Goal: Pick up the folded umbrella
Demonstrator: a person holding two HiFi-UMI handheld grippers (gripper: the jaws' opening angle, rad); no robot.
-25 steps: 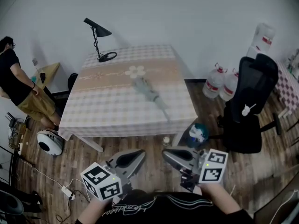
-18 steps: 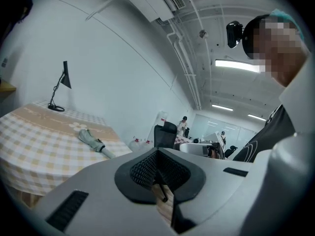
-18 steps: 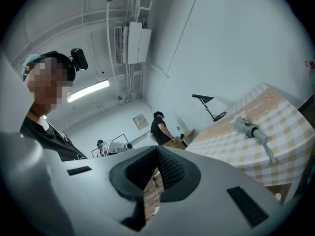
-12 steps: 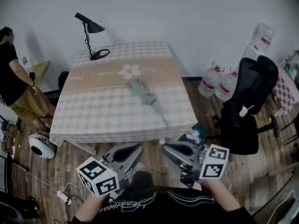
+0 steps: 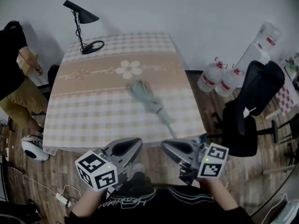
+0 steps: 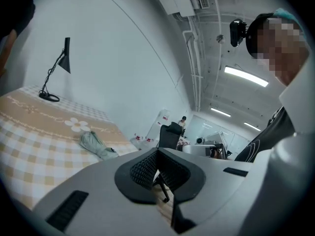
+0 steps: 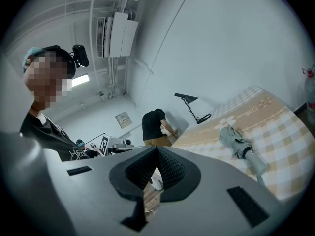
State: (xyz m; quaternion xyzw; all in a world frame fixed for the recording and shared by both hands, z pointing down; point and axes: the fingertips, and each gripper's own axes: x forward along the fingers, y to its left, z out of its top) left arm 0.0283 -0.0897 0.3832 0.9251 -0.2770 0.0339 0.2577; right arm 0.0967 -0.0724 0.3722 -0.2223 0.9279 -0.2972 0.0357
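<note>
At the far left, a person (image 5: 14, 73) stands beside the table (image 5: 84, 120), which has a black lamp (image 5: 80, 18) on its back corner. The folded umbrella (image 5: 150, 102) lies slantwise on the checked cloth right of the middle, its thin end toward the near edge (neither tool touches it). Your left gripper (image 5: 125, 148) hovers off that near edge, jaws together on nothing. Your right gripper (image 5: 176, 149), just beside it, is likewise closed and empty. Further right, water bottles (image 5: 216, 78) and a black chair (image 5: 254, 101) stand on the floor.
</note>
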